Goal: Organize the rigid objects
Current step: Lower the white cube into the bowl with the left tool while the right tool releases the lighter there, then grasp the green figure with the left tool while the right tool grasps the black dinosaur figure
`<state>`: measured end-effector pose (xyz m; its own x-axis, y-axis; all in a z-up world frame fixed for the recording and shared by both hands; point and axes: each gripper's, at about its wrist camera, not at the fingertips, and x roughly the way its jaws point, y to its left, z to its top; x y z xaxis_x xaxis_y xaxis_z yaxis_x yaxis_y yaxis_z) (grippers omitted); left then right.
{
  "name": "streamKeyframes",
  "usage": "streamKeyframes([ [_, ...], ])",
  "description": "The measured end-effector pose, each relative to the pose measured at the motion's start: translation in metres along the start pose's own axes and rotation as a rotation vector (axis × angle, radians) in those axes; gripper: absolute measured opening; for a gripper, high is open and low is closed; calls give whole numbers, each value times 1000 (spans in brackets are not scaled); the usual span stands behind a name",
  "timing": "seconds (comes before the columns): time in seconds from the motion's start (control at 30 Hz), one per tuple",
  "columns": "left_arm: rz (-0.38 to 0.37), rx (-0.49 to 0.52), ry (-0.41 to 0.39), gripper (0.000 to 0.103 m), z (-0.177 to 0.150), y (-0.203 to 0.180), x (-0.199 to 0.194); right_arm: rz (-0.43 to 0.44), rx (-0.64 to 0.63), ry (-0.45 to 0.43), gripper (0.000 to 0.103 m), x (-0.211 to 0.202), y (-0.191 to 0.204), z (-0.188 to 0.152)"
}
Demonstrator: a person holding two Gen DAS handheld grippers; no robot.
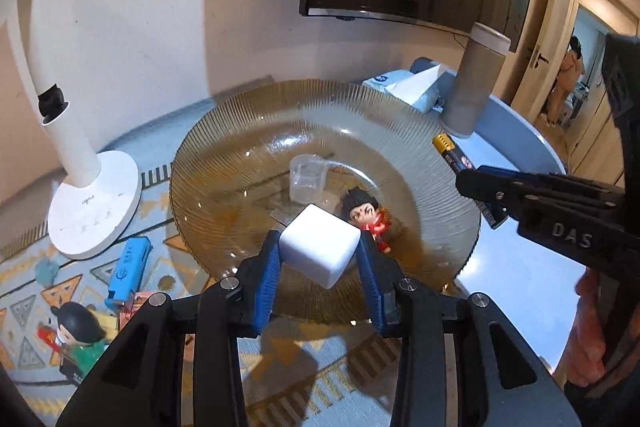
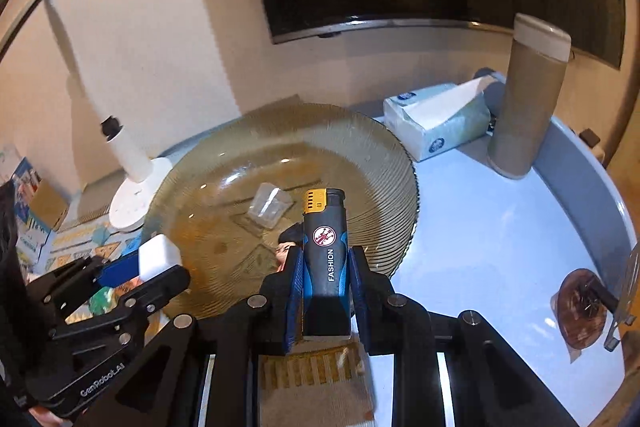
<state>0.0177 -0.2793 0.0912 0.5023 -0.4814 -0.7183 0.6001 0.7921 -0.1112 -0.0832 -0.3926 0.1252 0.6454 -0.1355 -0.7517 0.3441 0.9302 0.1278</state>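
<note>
My left gripper [image 1: 320, 251] is shut on a white cube [image 1: 320, 249] and holds it over the near rim of a ribbed amber glass plate [image 1: 224, 155]. In the plate lie a clear plastic box [image 1: 307, 179] and a small dark-haired figurine [image 1: 366, 215]. My right gripper [image 2: 325, 259] is shut on a black and blue lighter [image 2: 325, 251] and holds it upright over the plate's [image 2: 380, 163] near right edge. The lighter [image 1: 460, 161] and right gripper [image 1: 480, 187] also show in the left wrist view. The left gripper [image 2: 156, 267] with the cube [image 2: 158, 257] shows at the left in the right wrist view.
A white lamp base [image 1: 94, 203] stands left of the plate. A blue box [image 1: 128, 267] and a second figurine [image 1: 76, 335] lie on the patterned cloth at left. A tissue pack [image 2: 436, 119] and a tall grey cylinder [image 2: 528, 99] stand behind on the blue tray [image 2: 500, 247].
</note>
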Motion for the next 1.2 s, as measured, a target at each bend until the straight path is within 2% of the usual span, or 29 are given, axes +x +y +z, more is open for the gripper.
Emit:
streamKeyframes([
  [0.03, 0, -9, -3, 54, 2, 2, -1, -4, 20, 9, 24, 2, -3, 2],
  [0.07, 8, -22, -10, 78, 3, 5, -4, -5, 38, 19, 27, 3, -6, 2],
  [0.1, 17, -40, -35, 83, 4, 9, -10, 2, 54, 22, 27, 3, -10, 3],
  [0.27, 2, -122, -140, 83, -5, 42, -68, 16, 87, -15, 28, -20, -17, -5],
  [0.37, 21, -166, -193, 83, -16, 61, -104, 58, 99, -32, 28, -36, -13, -11],
  [0.47, 50, -193, -244, 83, -31, 80, -144, 97, 54, -46, 28, -52, 9, -17],
  [0.6, 119, -237, -304, 83, -57, 103, -194, 162, -40, -65, 28, -71, 56, -31],
  [0.63, 129, -253, -317, 83, -65, 110, -206, 183, -58, -66, 31, -74, 68, -36],
  [0.7, 151, -275, -328, 83, -80, 120, -221, 217, -98, -73, 44, -77, 90, -46],
  [0.73, 176, -283, -328, 84, -90, 126, -226, 230, -127, -83, 55, -78, 103, -55],
  [0.77, 196, -288, -324, 85, -98, 131, -227, 234, -145, -90, 61, -76, 111, -62],
  [0.87, 277, -315, -276, 86, -129, 151, -215, 265, -235, -98, 61, -61, 141, -92],
  [0.9, 331, -323, -235, 86, -144, 160, -200, 261, -269, -101, 61, -51, 149, -104],
  [0.97, 372, -329, -172, 86, -162, 173, -177, 248, -315, -64, 61, -28, 158, -122],
  [1.03, 381, -335, -109, 86, -180, 184, -152, 230, -343, -36, 61, -8, 164, -139],
  [1.13, 403, -328, -70, 86, -192, 186, -135, 205, -361, -18, 61, 8, 163, -150],
  [1.2, 383, -313, -97, 87, -191, 184, -139, 201, -361, 11, 61, 15, 163, -146],
])
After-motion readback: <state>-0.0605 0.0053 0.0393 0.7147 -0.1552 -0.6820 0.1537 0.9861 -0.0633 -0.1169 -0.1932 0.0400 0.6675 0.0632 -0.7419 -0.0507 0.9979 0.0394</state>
